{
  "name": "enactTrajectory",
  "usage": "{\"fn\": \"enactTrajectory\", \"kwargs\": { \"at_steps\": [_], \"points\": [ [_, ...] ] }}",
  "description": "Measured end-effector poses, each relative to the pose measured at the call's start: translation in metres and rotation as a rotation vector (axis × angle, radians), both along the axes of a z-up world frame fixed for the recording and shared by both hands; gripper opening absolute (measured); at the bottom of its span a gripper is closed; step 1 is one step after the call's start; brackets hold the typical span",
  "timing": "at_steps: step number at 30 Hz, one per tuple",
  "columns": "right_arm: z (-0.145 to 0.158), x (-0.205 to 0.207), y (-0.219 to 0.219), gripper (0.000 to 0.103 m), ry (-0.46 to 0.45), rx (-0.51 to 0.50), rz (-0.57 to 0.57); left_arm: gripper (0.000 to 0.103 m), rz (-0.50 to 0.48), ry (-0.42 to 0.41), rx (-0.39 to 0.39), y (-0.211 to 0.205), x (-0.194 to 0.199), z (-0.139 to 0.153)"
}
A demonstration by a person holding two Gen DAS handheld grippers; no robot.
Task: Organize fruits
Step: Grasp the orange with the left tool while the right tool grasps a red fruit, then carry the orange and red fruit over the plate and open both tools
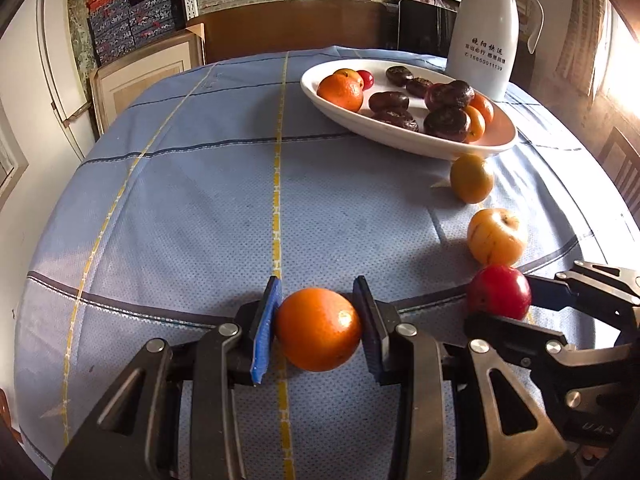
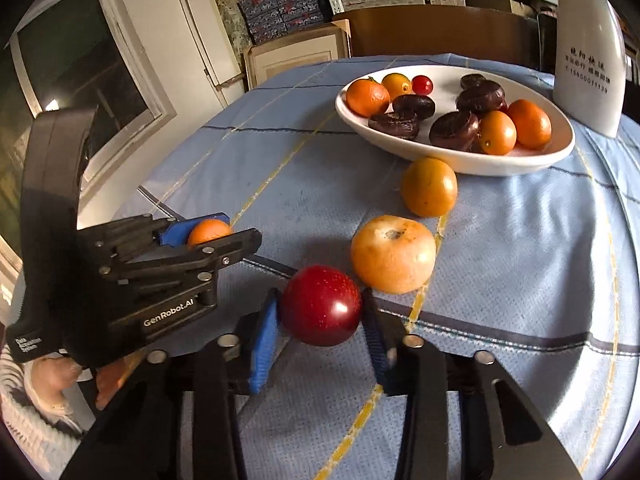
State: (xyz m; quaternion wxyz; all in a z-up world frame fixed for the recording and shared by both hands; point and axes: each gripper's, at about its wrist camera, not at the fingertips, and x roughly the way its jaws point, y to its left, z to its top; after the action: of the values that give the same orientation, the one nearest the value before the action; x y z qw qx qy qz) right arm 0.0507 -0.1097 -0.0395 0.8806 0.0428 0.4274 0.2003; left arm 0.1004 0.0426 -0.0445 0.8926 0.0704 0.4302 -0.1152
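Observation:
My left gripper (image 1: 318, 322) is shut on an orange (image 1: 318, 329) low over the blue tablecloth; the orange also shows in the right wrist view (image 2: 209, 230). My right gripper (image 2: 320, 316) is shut on a red plum (image 2: 321, 305), seen too in the left wrist view (image 1: 499, 291). A yellow-orange apple (image 2: 393, 254) and a small orange fruit (image 2: 429, 186) lie loose on the cloth just beyond the plum. A white oval bowl (image 2: 460, 159) farther back holds oranges, dark fruits and a cherry tomato.
A white thermos jug (image 1: 486, 28) stands behind the bowl at the back right. The round table's blue cloth (image 1: 200, 200) stretches to the left. Boxes and shelves stand beyond the far edge.

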Motion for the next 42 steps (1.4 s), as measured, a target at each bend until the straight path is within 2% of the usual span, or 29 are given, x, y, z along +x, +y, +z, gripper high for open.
{"fn": "enactTrajectory", "kwargs": {
  "at_steps": [3, 5, 7, 10, 15, 18, 23, 28, 30, 32, 35, 37, 38, 39, 42],
  "points": [
    [0.003, -0.007, -0.002, 0.038, -0.005, 0.003, 0.02, 0.036, -0.005, -0.004, -0.022, 0.0, -0.004, 0.003],
    [0.012, -0.017, -0.008, 0.038, -0.045, 0.003, 0.014, 0.036, -0.014, -0.016, -0.026, -0.003, -0.006, 0.008],
    [0.03, -0.021, -0.025, 0.038, -0.111, 0.012, -0.02, 0.036, -0.029, -0.019, -0.04, -0.009, -0.003, 0.017],
    [0.05, -0.008, -0.051, 0.038, -0.149, 0.022, -0.089, 0.036, -0.048, -0.026, -0.049, -0.022, 0.014, 0.034],
    [0.07, 0.048, -0.102, 0.038, -0.144, 0.053, -0.238, 0.036, -0.065, -0.072, -0.065, -0.053, 0.064, 0.062],
    [0.073, 0.083, -0.121, 0.038, -0.139, 0.062, -0.297, 0.036, -0.067, -0.08, -0.076, -0.075, 0.101, 0.068],
    [0.064, 0.151, -0.147, 0.038, -0.128, 0.06, -0.369, 0.036, -0.055, -0.044, -0.108, -0.106, 0.168, 0.055],
    [0.041, 0.195, -0.156, 0.038, -0.086, 0.048, -0.385, 0.038, -0.077, 0.014, -0.103, -0.124, 0.205, 0.032],
    [0.028, 0.2, -0.155, 0.041, -0.06, 0.045, -0.383, 0.054, -0.09, -0.001, -0.101, -0.128, 0.206, 0.031],
    [0.026, 0.197, -0.156, 0.042, -0.06, 0.058, -0.381, 0.064, -0.077, -0.034, -0.1, -0.127, 0.199, 0.036],
    [0.043, 0.185, -0.156, 0.043, -0.103, 0.088, -0.385, 0.064, -0.069, -0.061, -0.117, -0.118, 0.186, 0.049],
    [0.057, 0.174, -0.154, 0.048, -0.14, 0.09, -0.385, 0.07, -0.055, -0.083, -0.138, -0.106, 0.167, 0.059],
    [0.066, 0.167, -0.15, 0.052, -0.159, 0.086, -0.381, 0.077, -0.044, -0.093, -0.137, -0.101, 0.16, 0.062],
    [0.074, 0.157, -0.147, 0.052, -0.178, 0.084, -0.371, 0.08, -0.027, -0.108, -0.125, -0.094, 0.149, 0.065],
    [0.087, 0.125, -0.131, 0.058, -0.206, 0.078, -0.34, 0.08, 0.0, -0.12, -0.097, -0.078, 0.119, 0.066]
  ]
}}
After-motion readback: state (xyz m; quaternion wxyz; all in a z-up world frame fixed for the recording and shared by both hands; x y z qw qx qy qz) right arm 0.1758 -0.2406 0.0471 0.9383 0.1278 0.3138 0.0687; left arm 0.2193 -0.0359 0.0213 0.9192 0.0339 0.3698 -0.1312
